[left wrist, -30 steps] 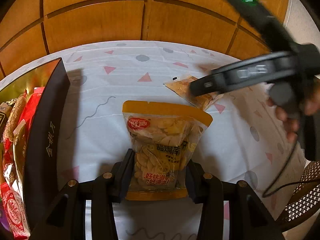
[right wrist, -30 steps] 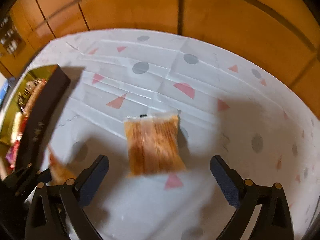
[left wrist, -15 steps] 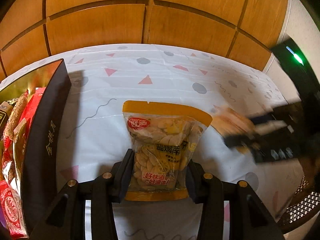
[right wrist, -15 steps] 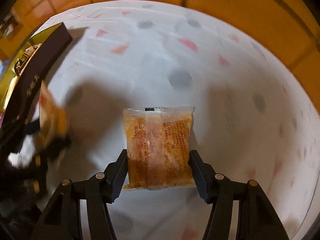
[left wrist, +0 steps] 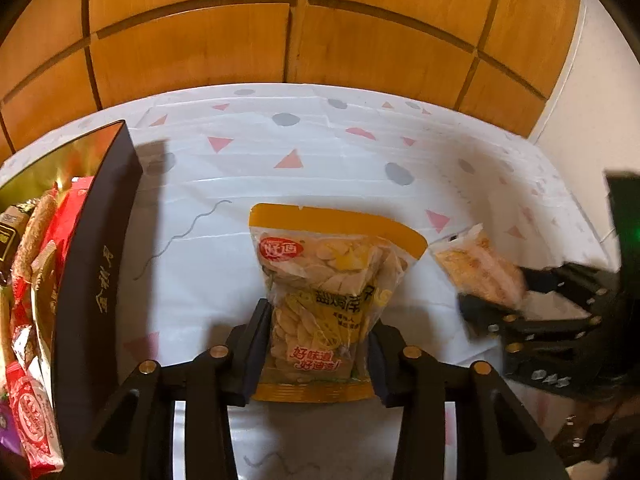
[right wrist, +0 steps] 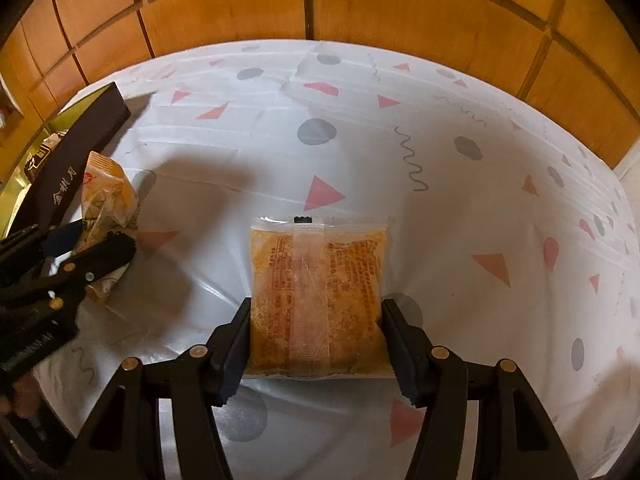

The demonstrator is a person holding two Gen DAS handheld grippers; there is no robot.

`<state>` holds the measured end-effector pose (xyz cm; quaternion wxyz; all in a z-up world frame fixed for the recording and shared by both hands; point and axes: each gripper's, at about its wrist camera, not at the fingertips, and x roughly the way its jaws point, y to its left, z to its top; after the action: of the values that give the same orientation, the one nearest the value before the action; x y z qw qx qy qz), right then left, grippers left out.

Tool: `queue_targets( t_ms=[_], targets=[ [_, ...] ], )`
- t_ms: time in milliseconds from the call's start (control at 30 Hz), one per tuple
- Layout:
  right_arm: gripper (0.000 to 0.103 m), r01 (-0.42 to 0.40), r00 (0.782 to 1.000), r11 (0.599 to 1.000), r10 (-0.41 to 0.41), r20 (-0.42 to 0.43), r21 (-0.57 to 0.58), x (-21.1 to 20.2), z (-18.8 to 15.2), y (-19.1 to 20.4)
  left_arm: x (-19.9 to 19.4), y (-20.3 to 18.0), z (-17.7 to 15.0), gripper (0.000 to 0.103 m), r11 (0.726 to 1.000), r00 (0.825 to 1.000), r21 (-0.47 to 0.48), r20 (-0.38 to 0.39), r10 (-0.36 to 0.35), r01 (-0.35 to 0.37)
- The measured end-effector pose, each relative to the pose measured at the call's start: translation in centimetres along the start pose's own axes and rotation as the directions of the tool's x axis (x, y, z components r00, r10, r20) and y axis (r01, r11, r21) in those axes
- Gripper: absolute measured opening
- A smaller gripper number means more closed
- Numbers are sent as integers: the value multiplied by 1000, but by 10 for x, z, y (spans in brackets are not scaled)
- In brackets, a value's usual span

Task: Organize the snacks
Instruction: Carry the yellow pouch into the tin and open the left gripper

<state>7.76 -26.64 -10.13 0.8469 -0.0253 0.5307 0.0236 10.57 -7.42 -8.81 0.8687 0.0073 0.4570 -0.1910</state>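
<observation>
Seen from the left wrist, the left gripper is closing, and its pads are pressed against both sides of the yellow snack bag, which is pinched narrow at its lower half. The bag's yellow top edge is spread over the white patterned tablecloth. Along the left edge, the dark box is stood with its tall wall facing the bag, a strip of bare cloth lying between them; red packets are seen piled inside it. Beyond the bag, open cloth is stretched to the wooden panel wall. At the right, the right gripper is seen with the orange crumb packet between its fingers, somewhat blurred.

From the right wrist, the right gripper is seen clamped on the orange crumb packet, a pad touching each side edge near the bottom. Wide clear cloth is left ahead and to the right, up to the table's curved far edge. At the left, the left gripper and its yellow snack bag are placed just beside the dark box.
</observation>
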Motion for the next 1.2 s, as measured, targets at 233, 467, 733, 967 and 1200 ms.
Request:
queue_targets(
  t_ms=[233,467,733,967,1200],
  targets=[
    [62,29,998,1000,-30,48,10,2,0,7,-35,-15,1,43,1000,999,30,44,-7,5],
    [61,38,994,999,-40,98,20,1,-6,7,-69,-22,5,43,999,996,38,90,-9,6],
    [61,41,992,999,-44,122,28,0,-9,8,-100,-14,9,43,1000,991,23,134,2,-5],
    [61,56,989,998,-59,133,23,-1,-11,10,-116,-1,9,43,1000,987,6,160,24,-25],
    [61,56,989,998,-59,136,26,-1,-11,10,-129,33,4,43,997,981,-43,180,70,-63]
  ],
)
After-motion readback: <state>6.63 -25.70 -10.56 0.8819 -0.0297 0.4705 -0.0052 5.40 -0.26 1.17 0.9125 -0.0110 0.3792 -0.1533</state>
